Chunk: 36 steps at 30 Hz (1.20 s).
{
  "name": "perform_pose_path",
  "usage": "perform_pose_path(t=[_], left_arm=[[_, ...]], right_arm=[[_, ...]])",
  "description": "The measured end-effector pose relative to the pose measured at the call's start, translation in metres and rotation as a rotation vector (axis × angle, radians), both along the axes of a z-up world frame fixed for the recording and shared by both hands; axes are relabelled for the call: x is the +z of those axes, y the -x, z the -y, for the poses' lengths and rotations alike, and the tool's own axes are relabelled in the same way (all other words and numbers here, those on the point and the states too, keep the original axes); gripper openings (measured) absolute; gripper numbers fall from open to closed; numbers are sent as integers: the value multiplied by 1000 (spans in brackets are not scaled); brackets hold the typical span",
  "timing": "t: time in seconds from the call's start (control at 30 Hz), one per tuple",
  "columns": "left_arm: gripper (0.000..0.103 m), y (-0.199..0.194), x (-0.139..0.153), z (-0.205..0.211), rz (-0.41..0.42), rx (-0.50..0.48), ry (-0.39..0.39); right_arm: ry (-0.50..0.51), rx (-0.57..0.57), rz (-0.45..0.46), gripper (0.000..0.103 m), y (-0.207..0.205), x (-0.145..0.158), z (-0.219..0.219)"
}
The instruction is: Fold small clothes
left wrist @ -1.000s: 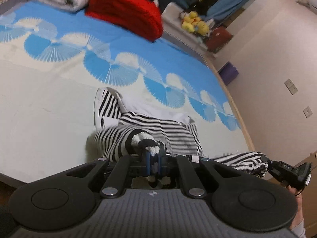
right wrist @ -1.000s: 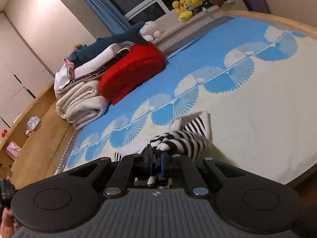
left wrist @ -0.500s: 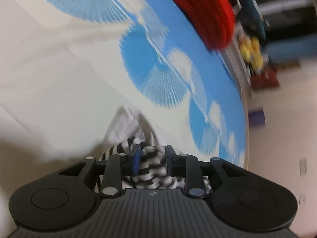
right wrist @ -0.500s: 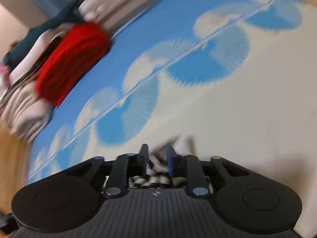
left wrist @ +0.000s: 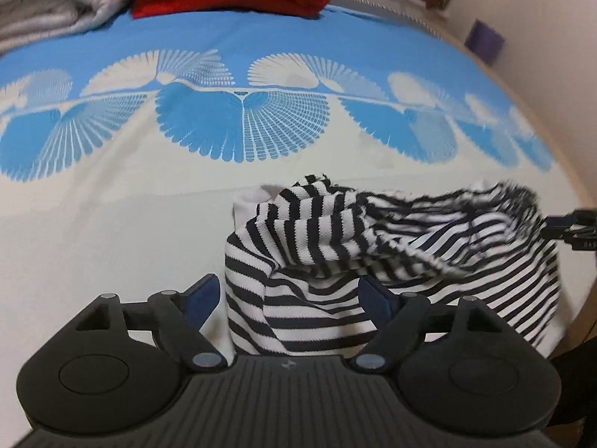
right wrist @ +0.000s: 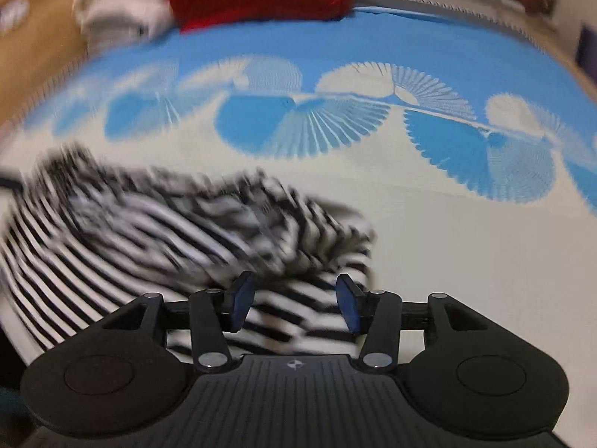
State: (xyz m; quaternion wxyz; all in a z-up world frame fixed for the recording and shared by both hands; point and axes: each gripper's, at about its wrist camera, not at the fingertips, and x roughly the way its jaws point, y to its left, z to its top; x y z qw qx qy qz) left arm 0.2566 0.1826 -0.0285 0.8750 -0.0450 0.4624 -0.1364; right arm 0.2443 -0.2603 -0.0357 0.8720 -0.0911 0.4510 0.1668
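The left gripper [left wrist: 289,298] and right gripper [right wrist: 294,308] both stand spread wide, gripping nothing. The black-and-white striped garment [left wrist: 373,246] lies bunched at the bedspread's [left wrist: 112,231] near edge, between both pairs of fingers.

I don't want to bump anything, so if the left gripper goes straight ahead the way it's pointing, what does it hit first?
The striped shirt. The left gripper is open, and the bunched fabric already sits between its fingers, right in front. Beyond that is only the bedspread, though depth is hard to judge in this view.
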Motion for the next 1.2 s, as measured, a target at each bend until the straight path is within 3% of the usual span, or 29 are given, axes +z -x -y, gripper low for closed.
perform_pose_path(t=[0.13,0.3,0.43,0.5,0.53,0.57,0.6,0.67,0.77,0.83,0.93,1.07,1.2], left_arm=[[85,-12,-6,15,31,2,-82],[85,-29,-2,29,66,22,-98],[73,-44,0,34,97,30,-69],[37,-55,-4,35,78,11,-25],[24,-60,-6,35,63,-2,-9],[3,-65,-8,36,52,-12,-4],[3,-69,-8,36,57,-13,-8],[3,-74,0,30,123,45,-9],[3,-80,17,10,224,222,84],[3,-87,11,22,218,236,36],[3,-104,-17,51,101,172,-140],[3,-118,-42,47,0,219,-126],[5,-121,-54,54,-46,200,-164]], right_arm=[[138,36,55,51,0,-16,-6],[235,93,190,50,-10,-19,-25],[202,124,250,47,-26,-12,-38],[170,111,249,32,-38,-11,-41],[146,100,240,27,-44,-10,-41],[113,85,224,17,-51,-9,-39],[82,74,211,8,-56,-9,-37],[16,24,207,6,-68,-5,-30],[-108,-115,286,5,-80,13,-16],[-158,-170,333,5,-85,19,-15],[-58,-189,262,5,-102,-1,-30],[104,-180,56,5,-123,-46,-46],[117,-205,40,9,-128,-50,-52]])
